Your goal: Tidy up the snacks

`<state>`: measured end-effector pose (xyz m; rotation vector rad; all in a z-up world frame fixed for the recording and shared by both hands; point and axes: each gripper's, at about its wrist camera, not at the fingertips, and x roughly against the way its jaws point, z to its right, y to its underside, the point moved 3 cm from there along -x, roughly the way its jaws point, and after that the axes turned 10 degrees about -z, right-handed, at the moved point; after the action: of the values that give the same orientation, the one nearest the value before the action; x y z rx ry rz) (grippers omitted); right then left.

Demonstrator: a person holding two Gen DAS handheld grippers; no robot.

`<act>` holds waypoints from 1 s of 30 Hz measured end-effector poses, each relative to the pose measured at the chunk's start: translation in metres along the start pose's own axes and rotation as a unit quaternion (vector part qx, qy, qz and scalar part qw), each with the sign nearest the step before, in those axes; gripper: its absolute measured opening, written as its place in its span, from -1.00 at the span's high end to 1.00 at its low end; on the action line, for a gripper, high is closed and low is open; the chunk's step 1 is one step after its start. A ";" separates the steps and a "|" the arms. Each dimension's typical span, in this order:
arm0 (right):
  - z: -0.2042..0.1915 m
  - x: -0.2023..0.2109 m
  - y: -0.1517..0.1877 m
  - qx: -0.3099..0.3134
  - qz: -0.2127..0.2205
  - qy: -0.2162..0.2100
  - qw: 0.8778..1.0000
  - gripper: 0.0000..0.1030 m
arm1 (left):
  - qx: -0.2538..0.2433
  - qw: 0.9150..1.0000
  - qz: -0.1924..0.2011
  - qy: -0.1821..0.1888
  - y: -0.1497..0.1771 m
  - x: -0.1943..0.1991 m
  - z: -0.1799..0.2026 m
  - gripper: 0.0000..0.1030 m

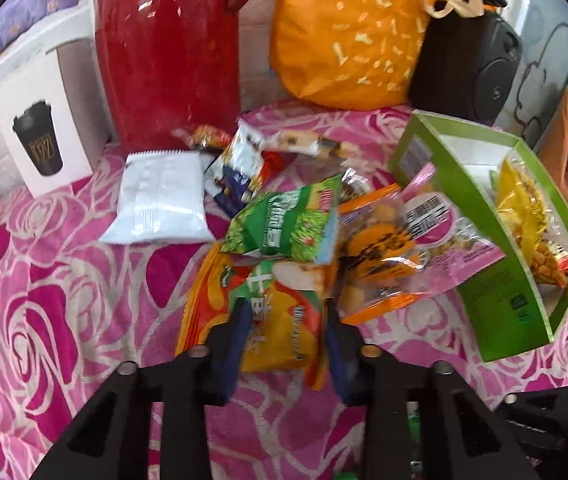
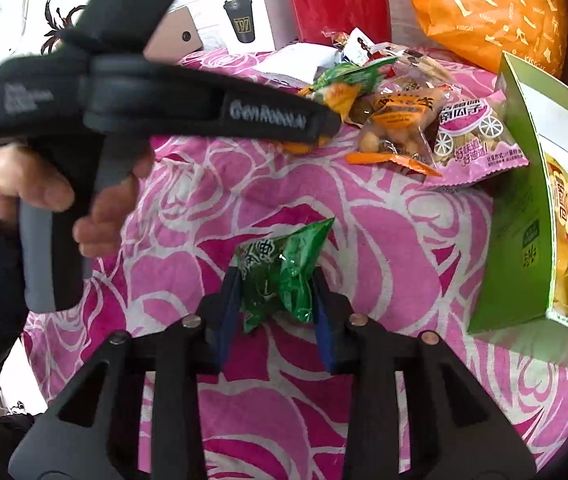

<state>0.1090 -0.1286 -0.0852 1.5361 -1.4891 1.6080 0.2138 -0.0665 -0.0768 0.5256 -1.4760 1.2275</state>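
One open green cardboard box [image 1: 495, 300]. One tall red plastic flask [image 1: 168, 48], one orange fabric bag [image 1: 347, 36], one black round speaker [image 1: 471, 68], one white carton printed with a black cup [image 1: 40, 132]. Two black two-finger grippers: one [image 1: 284, 312], two [image 2: 278, 300]. Loose snack packets: roughly nine, the far ones blur together.

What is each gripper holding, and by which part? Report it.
The left gripper pinches the orange-and-green snack packet at its near end. The right gripper clamps the small green packet across its middle, lifted off the pink rose cloth.
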 end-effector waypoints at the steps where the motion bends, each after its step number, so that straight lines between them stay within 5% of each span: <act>1: -0.001 0.001 0.000 0.002 0.001 0.000 1.000 0.35 | -0.001 1.000 0.003 0.003 -0.002 0.003 0.001 0.56; 8: -0.009 0.021 0.000 0.008 0.032 0.007 0.999 0.37 | 0.014 0.999 0.031 0.002 -0.002 0.032 -0.006 0.80; 16: -0.007 0.061 0.011 -0.001 0.080 0.015 0.997 0.38 | 0.034 0.996 0.076 0.036 0.006 0.088 -0.005 0.81; 22: 0.004 0.098 0.023 -0.024 0.123 0.033 0.992 0.38 | 0.003 0.991 0.117 0.068 0.003 0.133 0.031 0.81; 30: 0.069 0.150 0.049 -0.105 0.178 0.093 0.974 0.38 | -0.044 0.982 0.139 0.124 -0.018 0.150 0.093 0.81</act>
<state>0.0537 -0.2556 0.0173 1.0170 -1.8347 1.6663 0.1406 -0.1125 0.0785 0.1012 -1.4120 1.3809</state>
